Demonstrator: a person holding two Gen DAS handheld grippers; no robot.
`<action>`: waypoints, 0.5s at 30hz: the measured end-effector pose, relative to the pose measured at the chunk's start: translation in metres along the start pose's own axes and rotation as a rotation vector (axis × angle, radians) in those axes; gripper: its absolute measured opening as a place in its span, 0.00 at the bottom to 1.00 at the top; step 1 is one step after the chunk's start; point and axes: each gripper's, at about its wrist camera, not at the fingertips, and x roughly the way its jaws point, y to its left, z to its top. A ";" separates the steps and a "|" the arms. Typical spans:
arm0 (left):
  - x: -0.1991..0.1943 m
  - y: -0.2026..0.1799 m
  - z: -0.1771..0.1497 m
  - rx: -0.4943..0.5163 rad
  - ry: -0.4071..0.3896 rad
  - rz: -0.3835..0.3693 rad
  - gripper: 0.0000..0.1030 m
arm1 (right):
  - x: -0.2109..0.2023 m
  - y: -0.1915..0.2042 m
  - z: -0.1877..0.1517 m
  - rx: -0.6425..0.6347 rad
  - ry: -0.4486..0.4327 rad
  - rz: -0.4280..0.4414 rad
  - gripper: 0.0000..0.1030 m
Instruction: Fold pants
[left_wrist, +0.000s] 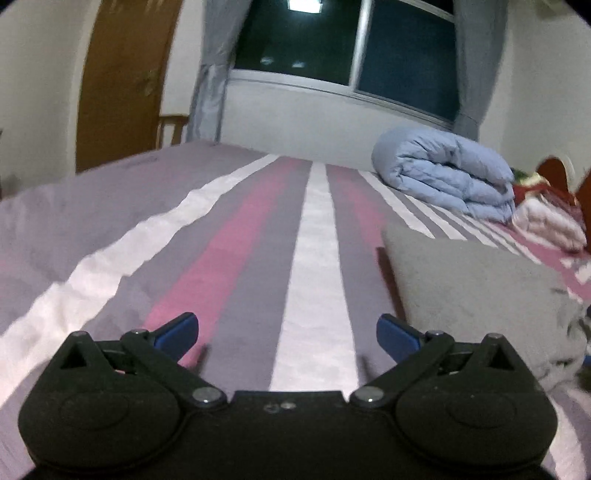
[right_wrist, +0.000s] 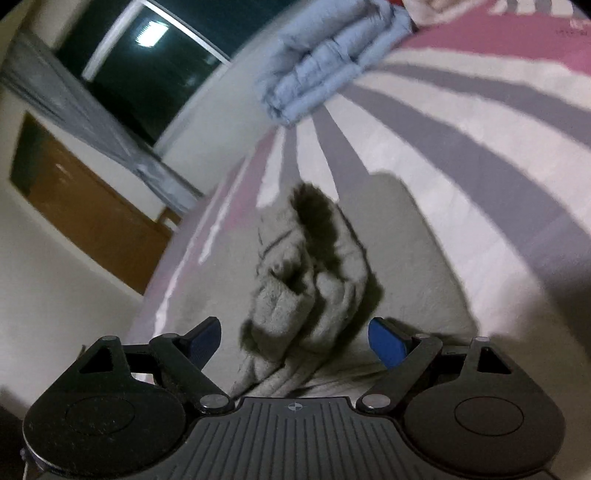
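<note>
Now left gripper (left_wrist: 287, 334) level, spread, right gripper (right_wrist: 294, 338) tilted over pants (right_wrist: 306, 280)

Left tool (left_wrist: 287, 334): black linkage, blue pads, silver screws. Right tool (right_wrist: 294, 338): same, ribbed grey plate.

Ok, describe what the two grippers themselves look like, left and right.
Both share one build: the left gripper and the right gripper have matte black bodies with rounded lobes, triangular cut-outs, black linkage bars on silver pivot bolts, and blue finger pads. The right one's centre plate is grey and ribbed with a small crosshair mark; the left's is plain black. No cables or sleeves show.
</note>
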 end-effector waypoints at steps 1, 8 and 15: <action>0.001 0.004 -0.001 -0.024 0.001 0.000 0.94 | 0.005 0.001 0.000 0.011 0.005 0.006 0.84; -0.006 0.040 -0.003 -0.159 0.015 0.021 0.94 | 0.002 0.033 0.011 -0.132 -0.070 0.027 0.38; -0.005 0.051 -0.002 -0.227 0.027 0.036 0.94 | -0.016 -0.008 0.016 -0.075 -0.167 -0.081 0.38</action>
